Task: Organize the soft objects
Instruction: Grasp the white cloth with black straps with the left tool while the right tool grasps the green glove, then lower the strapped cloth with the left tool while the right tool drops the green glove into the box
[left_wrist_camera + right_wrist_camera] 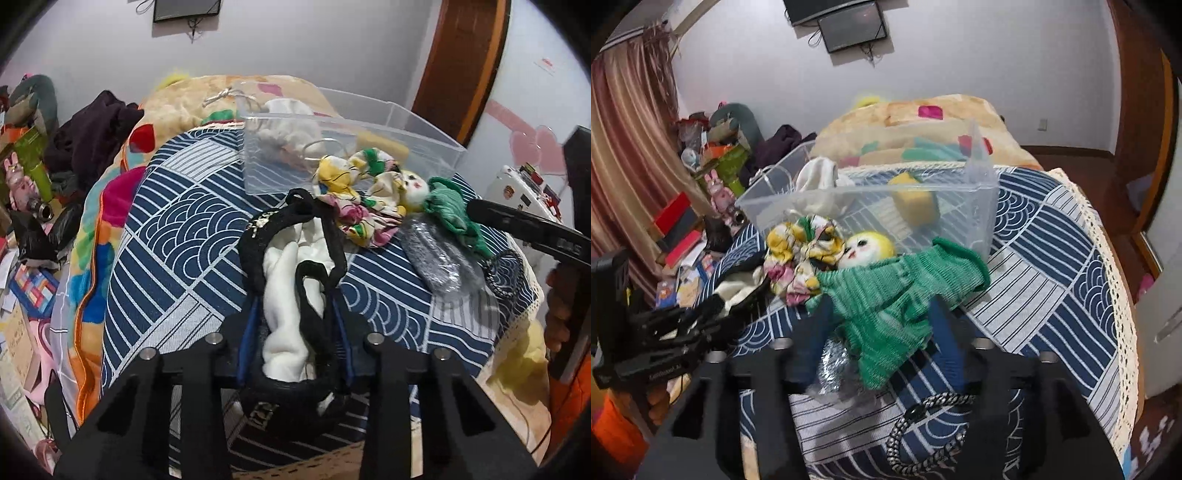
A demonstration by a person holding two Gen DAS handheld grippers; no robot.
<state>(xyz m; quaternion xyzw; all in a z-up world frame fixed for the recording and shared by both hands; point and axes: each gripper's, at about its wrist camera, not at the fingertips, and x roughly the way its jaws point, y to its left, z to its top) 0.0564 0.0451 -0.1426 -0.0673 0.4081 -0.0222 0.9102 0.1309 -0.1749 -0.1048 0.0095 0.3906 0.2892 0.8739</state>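
My left gripper (293, 295) has its fingers on both sides of a white cloth with black straps (291, 288) on the blue patterned bedspread (177, 236); whether they press it I cannot tell. My right gripper (879, 306) straddles the green knitted dress (886, 295) of a rag doll with a white face (858, 251), jaws apart. A floral scrunchie bundle (801, 254) lies beside the doll's head. The clear plastic box (871, 195) behind holds a white cloth (818, 181) and a yellow sponge (916, 199). The box also shows in the left wrist view (332, 140).
A silver glittery pouch (432, 258) and a black-and-white braided band (923, 424) lie on the bedspread near the doll. A colourful blanket (110, 192) is heaped at the far side. Cluttered boxes and toys (713, 177) fill the floor on the left.
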